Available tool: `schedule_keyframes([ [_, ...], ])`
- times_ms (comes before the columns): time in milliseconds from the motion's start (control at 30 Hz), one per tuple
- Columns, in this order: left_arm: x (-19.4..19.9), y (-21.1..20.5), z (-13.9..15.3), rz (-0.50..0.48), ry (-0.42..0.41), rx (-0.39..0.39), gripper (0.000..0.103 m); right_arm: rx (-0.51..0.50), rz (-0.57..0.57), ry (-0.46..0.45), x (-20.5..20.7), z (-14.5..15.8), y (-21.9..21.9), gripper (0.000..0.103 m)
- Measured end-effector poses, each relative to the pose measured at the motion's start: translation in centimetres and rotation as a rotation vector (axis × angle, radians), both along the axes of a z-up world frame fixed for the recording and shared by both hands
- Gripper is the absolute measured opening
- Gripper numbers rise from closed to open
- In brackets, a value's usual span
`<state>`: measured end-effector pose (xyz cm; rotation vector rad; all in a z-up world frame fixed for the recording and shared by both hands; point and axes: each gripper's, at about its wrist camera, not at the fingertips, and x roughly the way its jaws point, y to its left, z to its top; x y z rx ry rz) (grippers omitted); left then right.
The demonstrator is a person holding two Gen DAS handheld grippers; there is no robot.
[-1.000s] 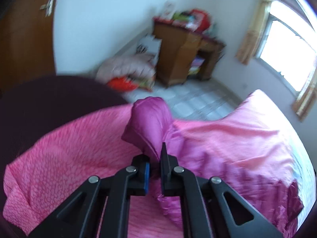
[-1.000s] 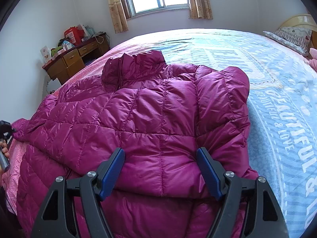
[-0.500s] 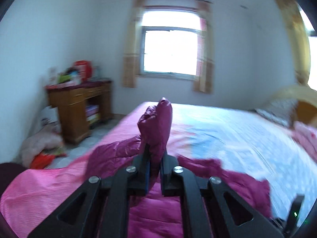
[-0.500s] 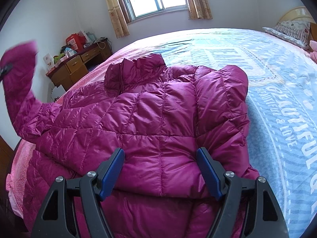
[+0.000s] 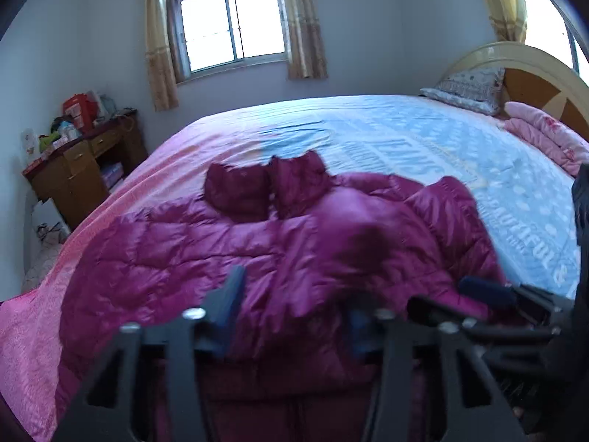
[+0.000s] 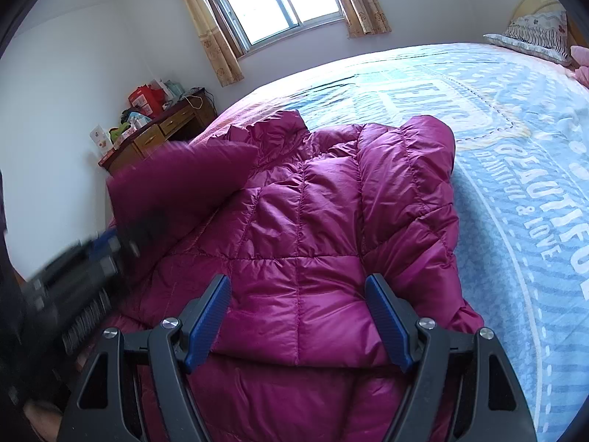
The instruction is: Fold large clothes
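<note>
The left tool is opening its jaws and letting go of the sleeve it carried across from the bed's edge half a second ago, the cuff now dropping over the purple puffer jacket on the bed. The right tool is hovering wide and empty above the hem, 1 sleeve fold apparently done.

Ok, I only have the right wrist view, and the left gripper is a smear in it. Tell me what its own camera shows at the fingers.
Observer: The left gripper has its jaws opening. The down jacket's sleeve shows blurred just past them, and neither pad pinches it.
Operator: Now report the bed's far right corner.
Observer: A folded pink quilt lies next to the pillow, against the curved headboard.
</note>
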<state>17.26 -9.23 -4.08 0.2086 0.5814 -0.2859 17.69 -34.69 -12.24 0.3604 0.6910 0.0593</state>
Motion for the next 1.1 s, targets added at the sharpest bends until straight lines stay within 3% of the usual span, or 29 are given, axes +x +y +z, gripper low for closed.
schedule_keyframes([
  [100, -0.3, 2.4, 0.0, 0.025, 0.073, -0.058, 0.097, 0.027, 0.001, -0.005, -0.1, 0.0, -0.4, 0.076],
  [133, -0.5, 3.2, 0.0, 0.023, 0.101, -0.085, 0.099, 0.03, 0.001, -0.005, -0.2, 0.0, -0.5, 0.076],
  [367, -2.8, 7.2, -0.5, 0.049, 0.154, -0.15, 0.1, 0.069, -0.019, 0.013, -1.1, 0.7, -1.1, 0.076],
  [533, -2.7, 10.6, 1.1, 0.108, 0.102, -0.21, 0.101, 0.151, 0.015, -0.085, -3.7, 3.7, -0.4, 0.076],
  [667, -0.9, 11.2, 1.4, 0.192, 0.09, -0.158, 0.101, 0.159, 0.074, 0.009, -0.4, 3.9, 2.0, 0.076],
  [767, -0.6, 12.7, 1.6, 0.224, 0.093, -0.174, 0.101, 0.206, 0.087, 0.056, 1.7, 2.5, 3.1, 0.076],
  [800, -0.5, 13.1, 1.5, 0.23, 0.094, -0.181, 0.101, 0.212, 0.093, 0.084, 2.3, 2.0, 3.6, 0.073],
  [833, -0.5, 13.6, 1.5, 0.238, 0.094, -0.184, 0.101, 0.196, 0.085, 0.114, 2.5, 1.4, 4.3, 0.057],
  [900, -0.2, 14.6, 1.6, 0.261, 0.098, -0.188, 0.101, 0.137, 0.075, 0.131, 2.6, 1.0, 5.5, 0.039],
  [1000, 0.5, 15.5, 1.8, 0.288, 0.106, -0.213, 0.101, 0.127, 0.114, 0.109, 1.5, 1.4, 6.6, 0.028],
  [1100, 1.7, 15.5, 2.0, 0.304, 0.112, -0.217, 0.101, 0.129, 0.172, 0.101, -0.4, 2.0, 7.9, 0.027],
])
